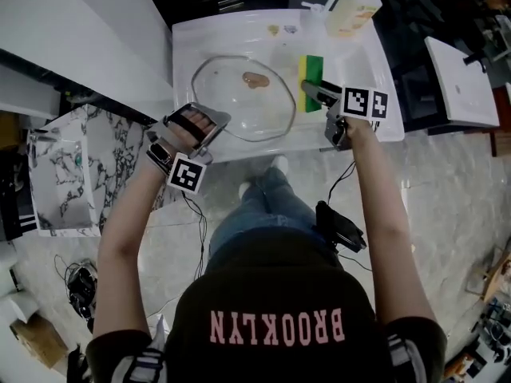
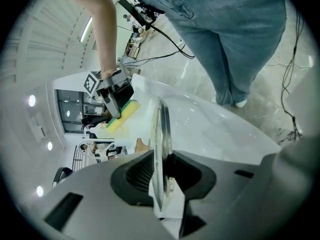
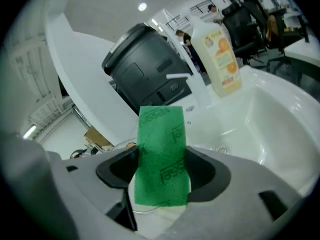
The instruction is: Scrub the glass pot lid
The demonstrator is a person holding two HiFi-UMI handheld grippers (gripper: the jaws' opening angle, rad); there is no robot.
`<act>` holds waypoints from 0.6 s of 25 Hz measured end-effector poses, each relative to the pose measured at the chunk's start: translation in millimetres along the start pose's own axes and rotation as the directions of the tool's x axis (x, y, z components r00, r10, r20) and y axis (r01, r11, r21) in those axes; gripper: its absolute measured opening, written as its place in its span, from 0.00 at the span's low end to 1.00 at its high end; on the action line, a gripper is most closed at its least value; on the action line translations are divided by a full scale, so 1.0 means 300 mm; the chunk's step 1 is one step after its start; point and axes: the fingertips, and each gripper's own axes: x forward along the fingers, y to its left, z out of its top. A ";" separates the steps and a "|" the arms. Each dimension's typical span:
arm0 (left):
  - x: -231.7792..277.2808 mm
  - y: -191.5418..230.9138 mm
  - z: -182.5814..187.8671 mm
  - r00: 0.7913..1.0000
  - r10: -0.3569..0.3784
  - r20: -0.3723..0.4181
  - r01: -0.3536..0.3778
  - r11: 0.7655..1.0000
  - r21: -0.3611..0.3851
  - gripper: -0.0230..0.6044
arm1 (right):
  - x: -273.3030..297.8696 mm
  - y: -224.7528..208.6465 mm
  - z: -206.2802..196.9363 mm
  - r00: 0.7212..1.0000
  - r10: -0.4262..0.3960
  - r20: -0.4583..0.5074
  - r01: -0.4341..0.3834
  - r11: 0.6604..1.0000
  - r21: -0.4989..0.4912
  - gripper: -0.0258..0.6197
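Note:
The glass pot lid (image 1: 239, 102) lies in the white sink (image 1: 375, 94), its brown knob (image 1: 255, 79) near the middle. My left gripper (image 1: 209, 126) is shut on the lid's near-left rim. In the left gripper view the lid (image 2: 161, 134) stands edge-on between the jaws of that gripper (image 2: 162, 171). My right gripper (image 1: 313, 92) is shut on a green-and-yellow sponge (image 1: 310, 72), held just right of the lid. The right gripper view has the sponge's green face (image 3: 161, 154) filling the gap of this gripper (image 3: 161, 174). Whether sponge and lid touch is unclear.
A soap bottle (image 1: 352, 8) stands at the sink's back right corner, also shown in the right gripper view as the bottle (image 3: 220, 59). A dark round bin (image 3: 145, 69) stands beyond the sink. A white counter (image 1: 72, 22) runs along the left. Cables trail on the floor.

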 end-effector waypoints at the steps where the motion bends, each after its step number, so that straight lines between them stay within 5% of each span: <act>1: 0.004 0.007 -0.002 1.000 0.006 -0.008 -0.006 1.000 0.008 0.19 | -0.026 0.008 0.015 0.999 -0.008 0.042 0.009 1.000 -0.021 0.47; 5: 0.025 0.020 0.002 1.000 0.001 -0.021 -0.002 1.000 -0.012 0.19 | -0.105 0.037 0.060 0.985 -0.038 0.169 0.053 0.995 -0.086 0.47; 9: 0.030 -0.060 0.052 0.988 -0.147 0.056 0.154 0.976 -0.153 0.18 | -0.156 0.069 0.073 0.972 -0.027 0.232 0.060 0.989 -0.134 0.47; 15: 0.062 -0.015 0.043 0.990 -0.132 0.043 0.138 0.974 -0.178 0.18 | -0.218 0.061 0.080 0.938 -0.081 0.337 0.147 0.974 -0.175 0.47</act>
